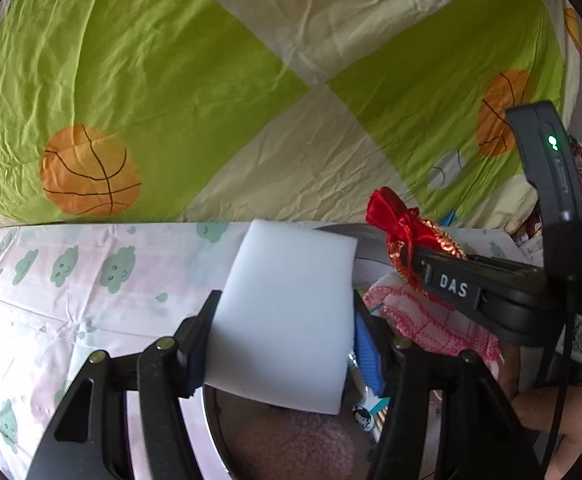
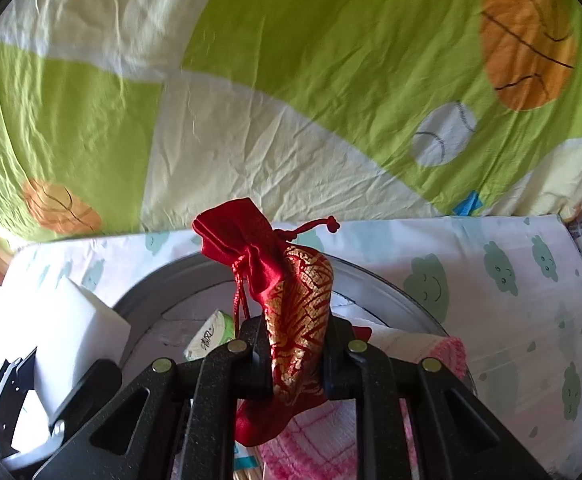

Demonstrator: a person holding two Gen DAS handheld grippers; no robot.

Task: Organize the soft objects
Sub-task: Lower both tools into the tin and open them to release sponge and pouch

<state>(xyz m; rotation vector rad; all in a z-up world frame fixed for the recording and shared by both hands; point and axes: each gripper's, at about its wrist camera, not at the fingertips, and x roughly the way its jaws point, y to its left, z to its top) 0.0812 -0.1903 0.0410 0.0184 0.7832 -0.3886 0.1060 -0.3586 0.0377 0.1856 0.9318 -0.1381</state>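
Observation:
My left gripper (image 1: pixel 281 320) is shut on a white foam block (image 1: pixel 287 316), held above the rim of a round metal basin (image 1: pixel 211 412). In the right wrist view the same foam block (image 2: pixel 79 332) shows at the left edge. My right gripper (image 2: pixel 295 336) is shut on a red and gold drawstring pouch (image 2: pixel 291 312), whose neck and cord stick up past the fingers. The pouch (image 1: pixel 399 228) also appears in the left wrist view, pinched in the right gripper's black fingers (image 1: pixel 451 280) over the basin (image 2: pixel 371 280).
Inside the basin lie a pink and white checked cloth (image 1: pixel 431 316), a tissue packet (image 2: pixel 211 336), a blue item (image 1: pixel 365 352) and a pink fuzzy thing (image 1: pixel 311 440). The basin sits on a cloud-print sheet (image 2: pixel 511 320); behind is a green and cream quilt (image 1: pixel 171 60) with basketball prints.

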